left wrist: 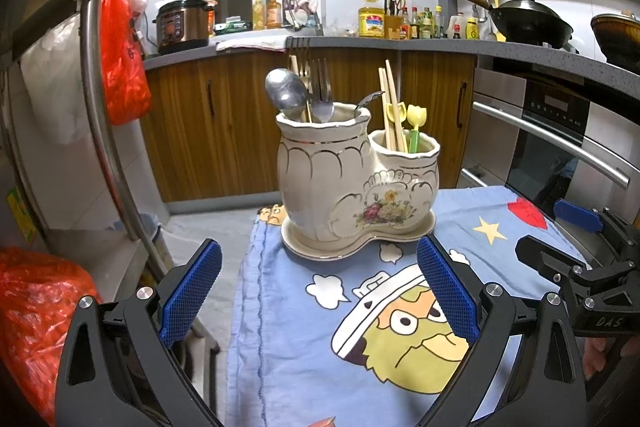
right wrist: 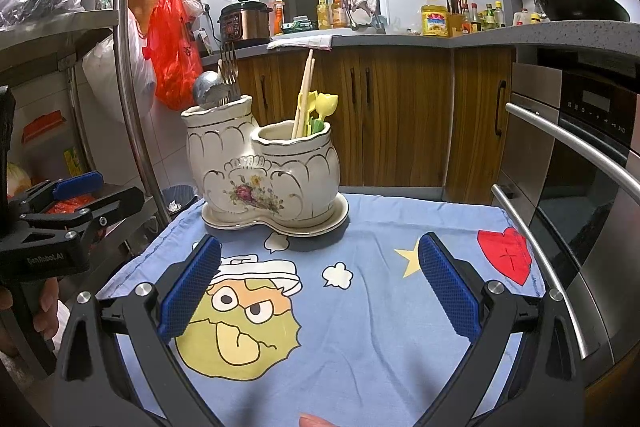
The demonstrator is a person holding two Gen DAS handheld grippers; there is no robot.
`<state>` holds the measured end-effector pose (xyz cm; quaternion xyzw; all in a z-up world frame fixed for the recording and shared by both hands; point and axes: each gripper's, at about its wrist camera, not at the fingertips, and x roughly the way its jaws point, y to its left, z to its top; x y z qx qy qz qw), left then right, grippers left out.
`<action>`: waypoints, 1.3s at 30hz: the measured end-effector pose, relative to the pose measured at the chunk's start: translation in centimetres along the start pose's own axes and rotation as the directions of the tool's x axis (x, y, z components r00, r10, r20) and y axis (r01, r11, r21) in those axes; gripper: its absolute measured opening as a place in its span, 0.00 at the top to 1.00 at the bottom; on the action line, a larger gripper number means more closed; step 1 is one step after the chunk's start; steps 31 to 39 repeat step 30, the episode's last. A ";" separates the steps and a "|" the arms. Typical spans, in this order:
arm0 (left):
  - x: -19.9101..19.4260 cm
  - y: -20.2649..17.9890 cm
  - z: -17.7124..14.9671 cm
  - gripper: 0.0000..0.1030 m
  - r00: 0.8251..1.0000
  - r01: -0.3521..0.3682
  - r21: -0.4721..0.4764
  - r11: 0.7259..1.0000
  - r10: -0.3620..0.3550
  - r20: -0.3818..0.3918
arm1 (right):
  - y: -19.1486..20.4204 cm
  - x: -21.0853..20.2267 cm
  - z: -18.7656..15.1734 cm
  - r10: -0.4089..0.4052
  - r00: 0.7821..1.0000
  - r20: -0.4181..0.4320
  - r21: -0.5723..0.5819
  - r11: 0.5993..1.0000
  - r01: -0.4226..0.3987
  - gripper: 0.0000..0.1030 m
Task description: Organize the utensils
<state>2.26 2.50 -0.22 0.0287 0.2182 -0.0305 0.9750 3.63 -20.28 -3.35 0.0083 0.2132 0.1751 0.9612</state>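
Observation:
A cream ceramic two-pot utensil holder (left wrist: 352, 187) (right wrist: 260, 179) stands on its saucer at the far end of a blue cartoon cloth (left wrist: 304, 339) (right wrist: 360, 307). Its taller pot holds a metal spoon (left wrist: 286, 93) (right wrist: 208, 87) and forks (left wrist: 322, 91) (right wrist: 230, 75). The shorter pot holds wooden chopsticks (left wrist: 390, 107) (right wrist: 304, 95) and small yellow-green plastic utensils (left wrist: 416, 123) (right wrist: 324, 107). My left gripper (left wrist: 320, 259) and right gripper (right wrist: 320, 255) hover open and empty over the cloth, short of the holder. Each gripper also shows at the edge of the other's view, the right gripper (left wrist: 560, 227) and the left gripper (right wrist: 100, 187).
A steel rack pole (left wrist: 104, 107) (right wrist: 132, 87) with red bags (left wrist: 120, 59) stands left of the table. An oven with bar handles (left wrist: 560, 143) (right wrist: 580, 155) is on the right. Wooden cabinets and a crowded counter lie behind. A hand (right wrist: 44, 303) grips the left gripper's handle.

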 end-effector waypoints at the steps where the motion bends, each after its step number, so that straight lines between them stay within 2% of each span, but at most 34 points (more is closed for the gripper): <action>1: 0.1 0.0 0.0 0.06 1.000 0.000 0.001 1.000 0.000 -0.003 | 0.0 0.0 0.0 0.000 1.000 0.001 0.000 1.000 0.000 0.05; 15: 0.2 0.0 0.0 0.06 1.000 0.000 0.002 1.000 0.000 -0.006 | -0.1 0.1 -0.2 0.001 1.000 -0.003 -0.001 1.000 -0.001 0.05; 22: -0.1 -0.4 -0.3 0.06 1.000 -0.012 0.016 1.000 0.012 0.021 | -0.1 0.1 -0.1 0.002 1.000 -0.002 -0.002 1.000 -0.002 0.05; 39: -0.1 -0.3 -0.3 0.06 1.000 -0.012 -0.003 1.000 0.012 -0.002 | 0.0 0.1 -0.1 0.002 1.000 -0.004 -0.002 1.000 -0.002 0.05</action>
